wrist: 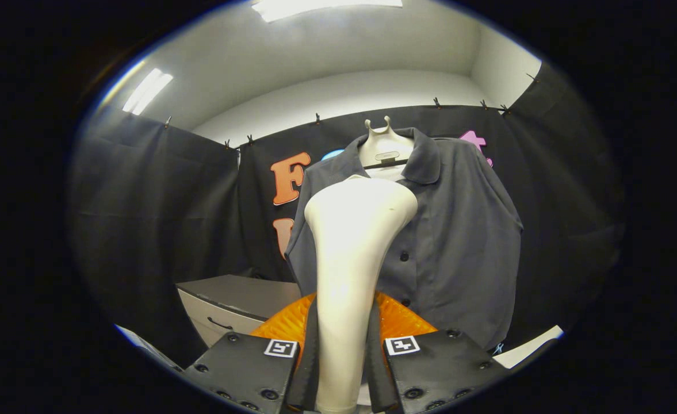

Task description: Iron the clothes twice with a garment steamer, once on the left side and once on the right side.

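Note:
A cream garment steamer [352, 247] stands upright between my fingers, its narrow handle pinched by both of them and its wide head rising toward the shirt. My gripper [343, 368] is shut on that handle. Beyond the steamer head hangs a dark grey button-front shirt [459, 241] on a white mannequin hanger [385, 148], collar open, front facing me. The steamer head covers the shirt's left half, a short way in front of the fabric; whether it touches cannot be made out.
An orange ribbed part [398, 319] shows behind the handle, just past my fingers. A grey cabinet with a drawer [229, 302] stands to the lower left of the shirt. Black cloth walls [154, 218] close the booth on all sides.

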Demonstrator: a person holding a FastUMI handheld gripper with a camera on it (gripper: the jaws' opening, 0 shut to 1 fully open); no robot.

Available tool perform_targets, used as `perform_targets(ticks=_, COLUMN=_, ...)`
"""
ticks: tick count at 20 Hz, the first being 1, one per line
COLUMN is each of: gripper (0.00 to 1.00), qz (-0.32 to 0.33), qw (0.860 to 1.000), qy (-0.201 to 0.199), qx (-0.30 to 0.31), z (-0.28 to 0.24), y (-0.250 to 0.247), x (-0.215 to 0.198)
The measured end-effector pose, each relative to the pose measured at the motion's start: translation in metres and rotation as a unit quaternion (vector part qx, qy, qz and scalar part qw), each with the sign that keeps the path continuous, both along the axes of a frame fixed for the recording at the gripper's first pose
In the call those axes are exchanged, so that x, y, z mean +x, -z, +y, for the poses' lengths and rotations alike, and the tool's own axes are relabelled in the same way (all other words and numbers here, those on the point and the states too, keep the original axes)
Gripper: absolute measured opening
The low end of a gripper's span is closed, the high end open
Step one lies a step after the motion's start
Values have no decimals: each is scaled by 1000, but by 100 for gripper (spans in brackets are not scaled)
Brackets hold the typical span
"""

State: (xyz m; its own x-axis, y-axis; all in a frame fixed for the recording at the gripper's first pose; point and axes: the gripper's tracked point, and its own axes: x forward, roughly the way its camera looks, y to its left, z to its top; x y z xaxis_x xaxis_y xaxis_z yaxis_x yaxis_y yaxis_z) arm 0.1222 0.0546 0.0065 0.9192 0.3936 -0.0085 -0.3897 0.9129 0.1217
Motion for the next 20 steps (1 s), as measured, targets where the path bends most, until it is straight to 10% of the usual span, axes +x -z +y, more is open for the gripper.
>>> perform_targets(ticks=20, gripper=42, qz=34, qw=999, qy=-28, qx=-15, z=59, y=38, x=74)
